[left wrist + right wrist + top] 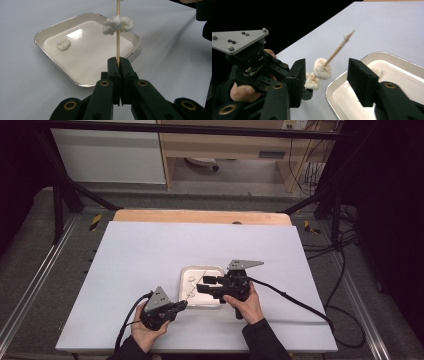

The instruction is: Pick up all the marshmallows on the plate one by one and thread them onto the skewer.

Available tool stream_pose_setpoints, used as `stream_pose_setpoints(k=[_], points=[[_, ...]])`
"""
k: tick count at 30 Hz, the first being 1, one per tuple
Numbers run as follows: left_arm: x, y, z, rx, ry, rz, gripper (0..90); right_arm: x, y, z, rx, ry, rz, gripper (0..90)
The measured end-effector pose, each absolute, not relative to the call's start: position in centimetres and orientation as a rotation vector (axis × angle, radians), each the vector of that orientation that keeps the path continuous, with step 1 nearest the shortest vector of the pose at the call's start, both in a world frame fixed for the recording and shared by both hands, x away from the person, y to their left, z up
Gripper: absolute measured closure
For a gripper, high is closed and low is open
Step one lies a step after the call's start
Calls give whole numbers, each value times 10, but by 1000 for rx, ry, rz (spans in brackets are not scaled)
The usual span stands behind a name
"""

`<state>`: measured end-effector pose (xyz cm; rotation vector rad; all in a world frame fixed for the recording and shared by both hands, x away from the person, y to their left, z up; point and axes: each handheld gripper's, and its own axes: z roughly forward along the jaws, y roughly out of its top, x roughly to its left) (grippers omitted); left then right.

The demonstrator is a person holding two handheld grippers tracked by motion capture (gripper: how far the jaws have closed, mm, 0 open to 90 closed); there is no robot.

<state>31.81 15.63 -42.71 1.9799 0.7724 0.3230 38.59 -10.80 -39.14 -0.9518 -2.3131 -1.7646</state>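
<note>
My left gripper (119, 61) is shut on the lower end of a thin wooden skewer (118, 42), which stands up from its jaws. Two white puffy pieces (118, 25) are threaded on the skewer, close together. In the right gripper view the upper piece (322, 68) and lower piece (312, 81) sit between the jaws of my right gripper (328, 75), which is open with a gap on each side. A silver-rimmed white tray (95, 47) lies behind, with one more white piece (63, 44) in it. From above, the left gripper (184, 305) and right gripper (202, 284) meet over the tray (186, 272).
The tray rests on a white table top (150, 255) with bare surface around it. Black cables (295, 301) trail from both grippers toward the table's near edge and right side. A wooden strip (200, 216) borders the far edge.
</note>
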Motion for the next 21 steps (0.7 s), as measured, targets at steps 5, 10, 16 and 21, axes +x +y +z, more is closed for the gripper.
stream_pose_setpoints(k=[5, 10, 16, 21], points=[[319, 158, -427, 1981, 775, 324, 885, 384, -117, -393, -986, -2405, -1755, 298], [320, 162, -426, 1984, 781, 333, 885, 384, -127, -398, -1032, -2470, -1744, 181], [322, 167, -424, 1990, 790, 331, 884, 386, -140, -404, -1072, -2548, -1686, 93], [324, 170, -420, 1994, 796, 327, 884, 387, -144, -404, -1085, -2612, -1638, 55]])
